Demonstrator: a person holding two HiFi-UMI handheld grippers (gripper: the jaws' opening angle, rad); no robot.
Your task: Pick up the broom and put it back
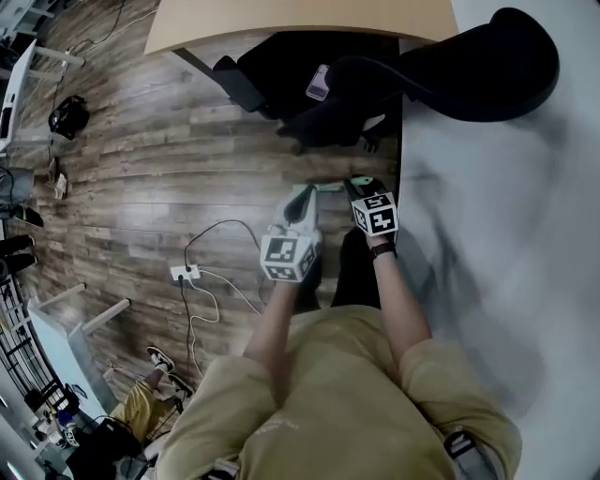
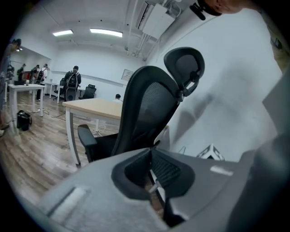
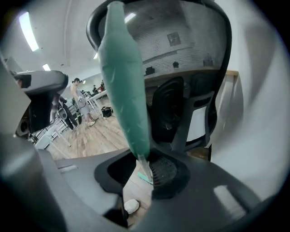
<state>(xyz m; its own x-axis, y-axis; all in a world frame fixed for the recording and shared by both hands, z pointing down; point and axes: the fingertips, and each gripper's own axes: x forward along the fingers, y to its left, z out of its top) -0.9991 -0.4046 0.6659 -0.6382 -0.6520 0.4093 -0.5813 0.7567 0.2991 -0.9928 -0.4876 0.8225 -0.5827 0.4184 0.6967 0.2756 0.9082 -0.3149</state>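
Landmark: we take the black office chair (image 1: pixel 469 66) as our reference. It stands at the wooden worktop (image 1: pixel 281 19), just beside the pale wall (image 1: pixel 506 234).

Broom: the broom (image 3: pixel 124 81) has a teal body that narrows to a pale neck. It is on the person's side of the chair, near the seat. In the head view only a short teal piece (image 1: pixel 323 187) shows, between the tips of the two tools.

Right hand-held gripper: the right hand-held gripper (image 3: pixel 145 174) is clenched on the broom at the pale neck. In its own view the teal body rises from the jaws and crosses the mesh back of the chair.

Left hand-held gripper: the left hand-held gripper (image 2: pixel 152 179) is also on the person's side of the chair, just beside the right one and farther from the wall. Its jaws are almost together and leave only a narrow slit. A thin pale strip (image 2: pixel 155 183) sits in this slit. We cannot decide what the strip is or whether the pads press on it.

Arms: both forearms reach from the person toward the chair.

Floor: on the wood floor (image 1: pixel 141 187) a white power strip (image 1: pixel 184 273) with cables (image 1: pixel 217 225) lies well apart from the chair, on the side away from the wall.

Background: in the left gripper view some people (image 2: pixel 72 84) stand far behind the chair, past the worktop.
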